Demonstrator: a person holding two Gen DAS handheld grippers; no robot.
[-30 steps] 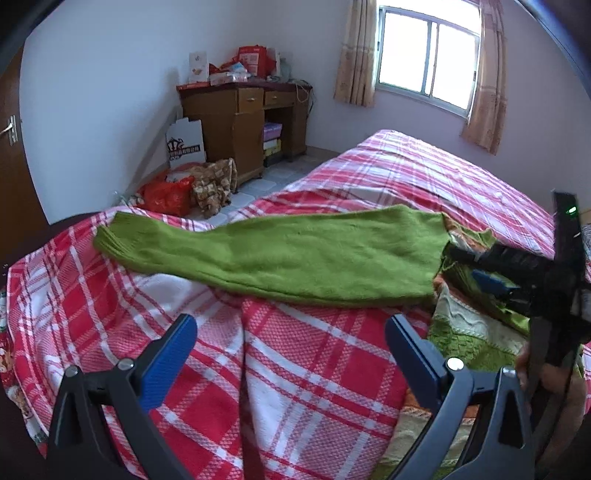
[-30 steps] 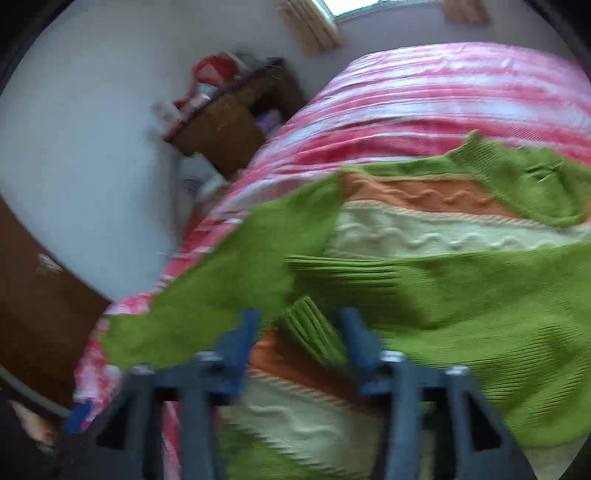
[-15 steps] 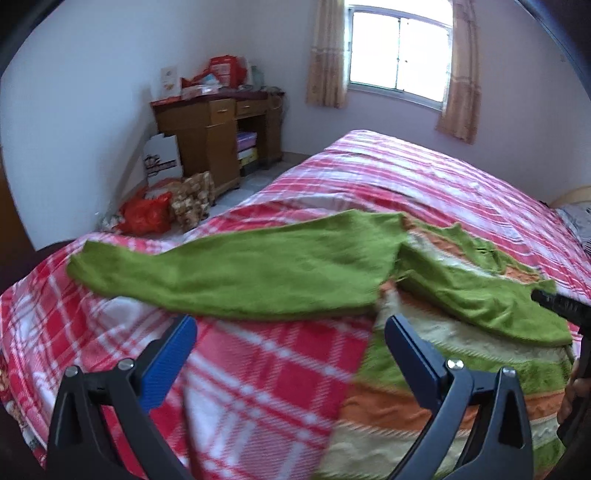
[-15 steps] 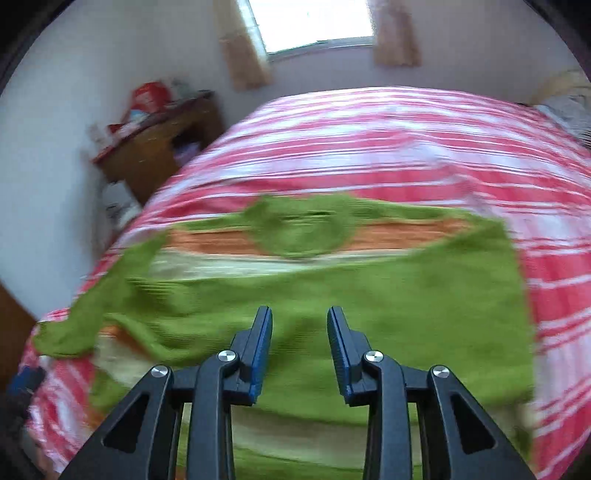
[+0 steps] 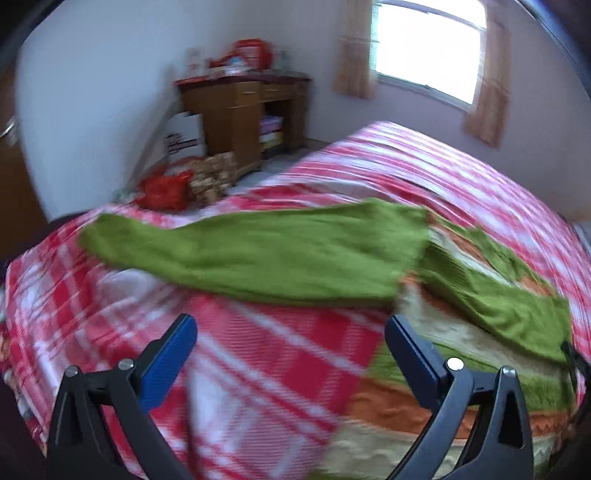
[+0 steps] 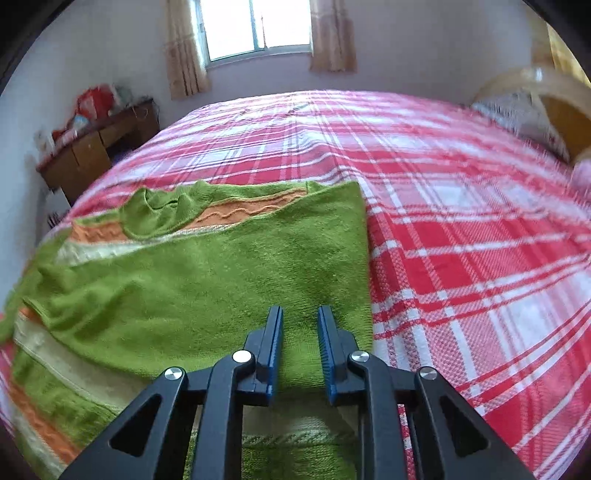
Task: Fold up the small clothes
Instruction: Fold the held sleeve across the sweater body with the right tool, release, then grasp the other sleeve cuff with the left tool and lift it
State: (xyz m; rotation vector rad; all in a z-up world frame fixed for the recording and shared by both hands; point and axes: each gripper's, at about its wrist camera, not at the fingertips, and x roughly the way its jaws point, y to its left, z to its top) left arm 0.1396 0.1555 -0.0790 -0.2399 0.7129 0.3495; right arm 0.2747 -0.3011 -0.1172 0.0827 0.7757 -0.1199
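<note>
Lying beneath the narrowed, empty right claw [image 6: 300, 325]: green sweater [image 6: 207, 280].

A sweater [image 6: 207, 280] lies flat on the bed [image 6: 461, 229], toward its left side in the right wrist view, with one sleeve [image 5: 255, 254] stretched out leftward and the other sleeve [image 5: 509, 299] folded across its body. Beyond the bed's far left corner stands a desk [image 5: 240, 110] against the wall, with bags [image 5: 184, 184] on the floor before it. A window [image 6: 258, 26] sits behind the bed.
</note>
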